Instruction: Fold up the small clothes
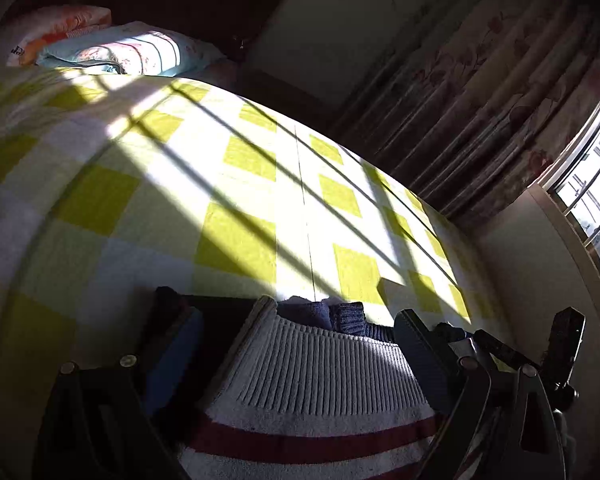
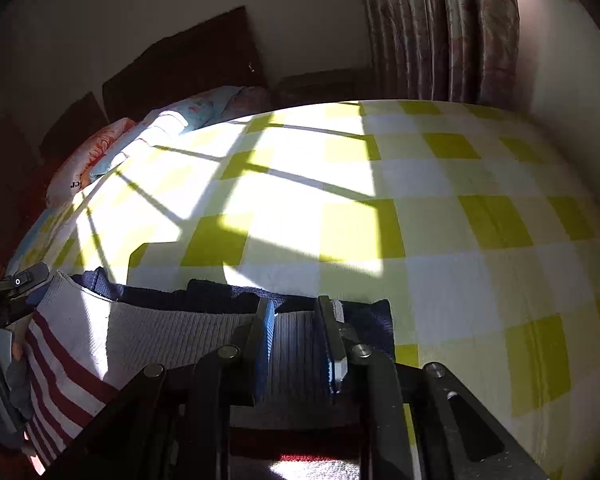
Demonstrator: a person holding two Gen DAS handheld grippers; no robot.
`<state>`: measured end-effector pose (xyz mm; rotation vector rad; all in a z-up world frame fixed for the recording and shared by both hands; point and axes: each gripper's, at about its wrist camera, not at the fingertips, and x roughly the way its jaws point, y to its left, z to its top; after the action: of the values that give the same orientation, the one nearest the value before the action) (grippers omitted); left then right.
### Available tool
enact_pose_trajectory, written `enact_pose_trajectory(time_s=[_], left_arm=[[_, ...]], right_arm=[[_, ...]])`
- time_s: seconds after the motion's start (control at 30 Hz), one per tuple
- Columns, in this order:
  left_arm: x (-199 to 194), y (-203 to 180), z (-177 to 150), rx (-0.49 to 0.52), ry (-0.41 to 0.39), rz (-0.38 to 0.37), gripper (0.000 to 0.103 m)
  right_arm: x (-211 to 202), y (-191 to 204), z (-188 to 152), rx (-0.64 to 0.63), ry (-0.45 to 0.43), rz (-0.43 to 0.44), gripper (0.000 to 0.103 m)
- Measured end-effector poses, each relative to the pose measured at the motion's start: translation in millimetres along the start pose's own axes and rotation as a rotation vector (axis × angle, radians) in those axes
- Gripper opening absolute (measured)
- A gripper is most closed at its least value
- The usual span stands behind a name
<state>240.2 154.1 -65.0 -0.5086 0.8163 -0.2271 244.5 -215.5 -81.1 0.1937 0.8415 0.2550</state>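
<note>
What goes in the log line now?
right tool: shut on sweater hem | left tool: sweater between fingers | on bed

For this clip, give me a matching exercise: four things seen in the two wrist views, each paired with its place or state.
Things:
1. White ribbed knit sweater with red stripes
2. Yellow-and-white checked blanket
3. Pale blue floral pillow
4. Floral pleated curtain

Places or states:
A. Hanging beside the window
B. Spread over the bed, partly sunlit
C. At the head of the bed, by the dark headboard
D. Pinched at its ribbed hem by the right gripper

Pairs: 1-D, 2-B, 3-C, 4-A
</note>
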Motion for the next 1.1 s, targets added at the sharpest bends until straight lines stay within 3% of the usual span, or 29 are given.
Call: enact_pose_trajectory(time_s=[0.07, 0.2, 0.27, 0.33, 0.4, 0.53, 0.6, 0.7, 0.77, 0.8, 0.83, 0.9, 0.97, 1.03, 1.1], left_arm=[[1.8, 0.2, 0.8, -0.001, 0.000, -0.001, 0.103], [1.3, 2.3, 0.3, 0.004, 0.003, 0.002, 0.103], [1.5, 1.1, 1.0, -0.002, 0.004, 0.014, 0.103], [-2.3, -9.2, -1.6, 0.023, -0.015, 0.096, 0.103], [-6.2, -30.8, -9.2, 0.109, -0.049, 0.143, 0.103], [8.3, -84.4, -32.7, 0.358, -0.035, 0.239, 0.103], [27.6, -96.6, -38.1, 0.454, 0.015, 0.315, 0.103], [45.3, -83.9, -34.7, 0.411, 0.135, 0.341, 0.103], [39.4, -73.5, -29.8, 0.349, 0.097, 0.339, 0.103], [33.1, -66.0, -27.3, 0.298, 0.069, 0.320, 0.103], [24.8, -54.8, -23.6, 0.233, 0.038, 0.269, 0.103], [9.3, -29.4, -17.7, 0.076, -0.038, 0.216, 0.103], [1.6, -12.7, -15.7, -0.037, -0.078, 0.248, 0.103], [-1.0, -17.0, -17.3, -0.005, -0.096, 0.222, 0.103], [1.2, -38.2, -21.9, 0.120, -0.090, 0.206, 0.103]], right_arm=[[-2.4, -18.4, 0.3, 0.099, -0.006, 0.065, 0.016], [-3.0, -18.3, 0.3, 0.103, -0.010, 0.078, 0.016], [-5.9, -15.0, -0.1, 0.103, -0.021, 0.046, 0.016], [-15.8, 3.3, -1.0, 0.059, -0.036, -0.069, 0.021], [-25.6, 36.9, -2.9, -0.065, -0.058, -0.178, 0.024], [-21.1, 95.2, -13.8, -0.251, -0.035, -0.076, 0.024], [-5.3, 110.4, -23.4, -0.302, 0.008, -0.057, 0.024], [7.9, 110.9, -34.0, -0.315, 0.016, -0.051, 0.024], [4.6, 96.9, -28.3, -0.249, 0.015, -0.041, 0.023], [2.4, 86.8, -26.1, -0.207, -0.001, -0.091, 0.024], [0.9, 72.1, -23.9, -0.141, -0.010, -0.143, 0.024], [-6.1, 39.3, -21.0, 0.021, -0.033, -0.127, 0.023], [-12.2, 23.4, -19.0, 0.090, -0.058, -0.155, 0.022], [-17.1, 30.4, -20.8, 0.074, -0.084, -0.178, 0.026], [-18.6, 59.3, -24.5, -0.077, -0.108, -0.189, 0.027]])
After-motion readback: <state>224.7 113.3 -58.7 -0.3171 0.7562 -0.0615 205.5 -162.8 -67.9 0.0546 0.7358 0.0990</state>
